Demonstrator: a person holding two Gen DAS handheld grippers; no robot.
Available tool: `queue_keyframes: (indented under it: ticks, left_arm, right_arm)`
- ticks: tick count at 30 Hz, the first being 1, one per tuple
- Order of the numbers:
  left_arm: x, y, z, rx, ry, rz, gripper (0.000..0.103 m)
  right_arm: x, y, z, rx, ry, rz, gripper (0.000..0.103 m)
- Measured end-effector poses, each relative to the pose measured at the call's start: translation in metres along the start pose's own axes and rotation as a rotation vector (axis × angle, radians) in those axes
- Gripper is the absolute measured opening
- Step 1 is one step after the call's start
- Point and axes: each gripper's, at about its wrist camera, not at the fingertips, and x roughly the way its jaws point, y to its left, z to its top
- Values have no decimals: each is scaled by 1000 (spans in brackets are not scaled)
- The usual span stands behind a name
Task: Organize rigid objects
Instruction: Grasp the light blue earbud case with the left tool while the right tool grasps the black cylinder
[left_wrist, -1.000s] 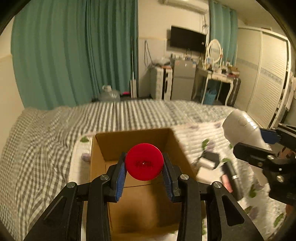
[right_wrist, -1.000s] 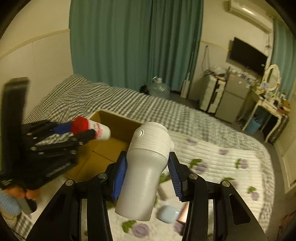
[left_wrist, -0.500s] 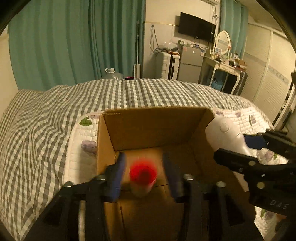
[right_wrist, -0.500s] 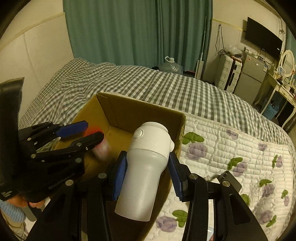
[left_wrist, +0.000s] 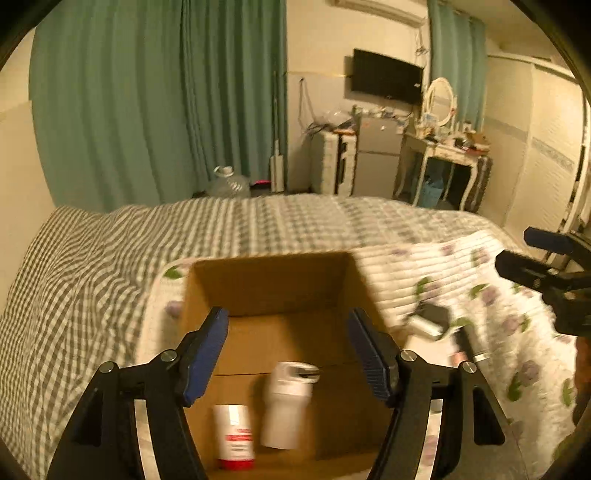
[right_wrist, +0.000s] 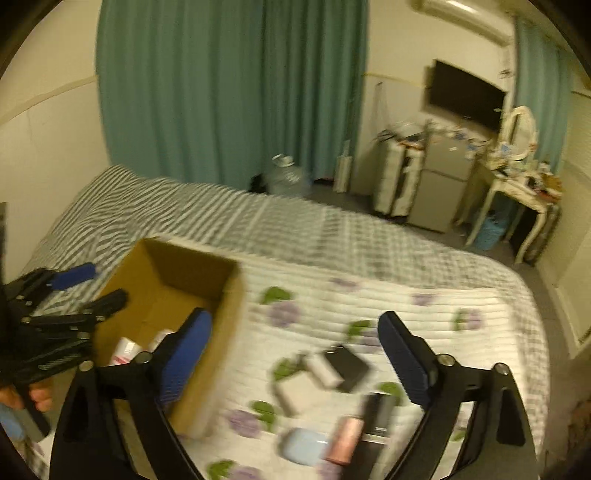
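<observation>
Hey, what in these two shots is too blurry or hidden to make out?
- Red-capped bottle: label text blurred, left view.
- White bottle: smeared by motion, left view.
- Box contents: mostly behind its wall and a gripper finger, right view.
- Small items on the quilt: blurred, right view.

we look down along each claw, close over the bed (left_wrist: 110, 266); both views share the cardboard box (left_wrist: 273, 280).

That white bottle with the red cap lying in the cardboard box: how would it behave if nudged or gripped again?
The white cylindrical bottle with the red cap lies on its side on the open brown cardboard box floor, so a nudge would probably roll it. It looks like rigid plastic, likely light. Its smooth round wall may slip unless gripped squarely.
</observation>
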Motion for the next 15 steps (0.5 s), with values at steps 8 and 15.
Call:
queue_keyframes:
  ticks: [8, 15]
  left_arm:
    - [-1, -102, 1, 41, 10, -46, 71]
    - [46, -169, -40, 61, 132, -52, 71]
  right_arm:
    - [-1, -75, -47, 50, 50, -91, 94]
    - [27, -120, -95, 113, 133, -84, 94]
